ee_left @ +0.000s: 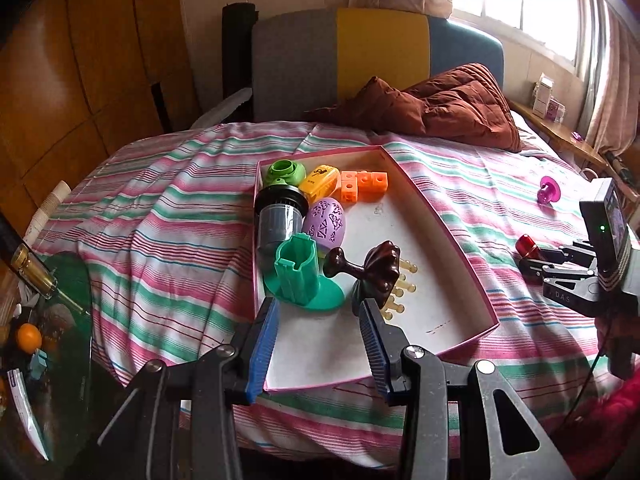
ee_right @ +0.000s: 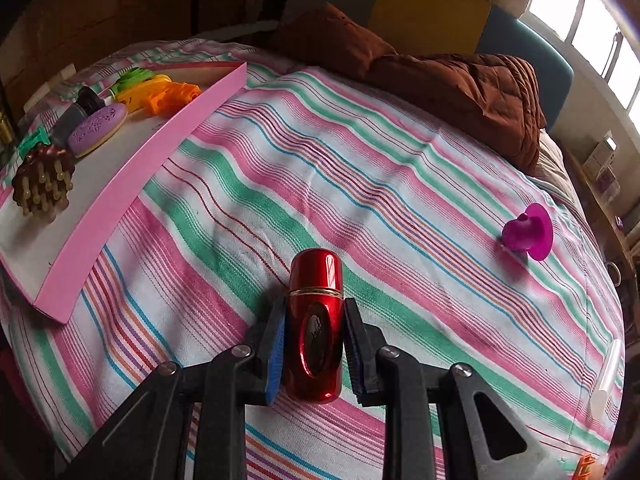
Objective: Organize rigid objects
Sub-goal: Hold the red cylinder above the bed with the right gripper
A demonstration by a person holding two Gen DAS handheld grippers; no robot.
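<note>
A pink-rimmed shallow box [ee_left: 444,236] lies on the striped bed and holds a green stand [ee_left: 298,278], a brown massage brush [ee_left: 380,268], a purple egg [ee_left: 325,225], a dark cylinder [ee_left: 278,220], orange cubes [ee_left: 362,184], a yellow piece [ee_left: 318,185] and a green piece [ee_left: 285,173]. My left gripper [ee_left: 320,324] is open and empty over the box's near end, just short of the stand and brush. My right gripper [ee_right: 315,320] is shut on a shiny red bottle [ee_right: 316,324] low over the bedspread; it also shows in the left wrist view [ee_left: 528,246]. The box appears at left in the right wrist view [ee_right: 120,196].
A magenta suction piece [ee_right: 528,232] lies on the bedspread to the right, also in the left wrist view [ee_left: 545,190]. A brown quilt [ee_left: 432,106] is heaped at the head of the bed. A glass table with a bottle [ee_left: 34,274] and an orange [ee_left: 29,338] stands at left.
</note>
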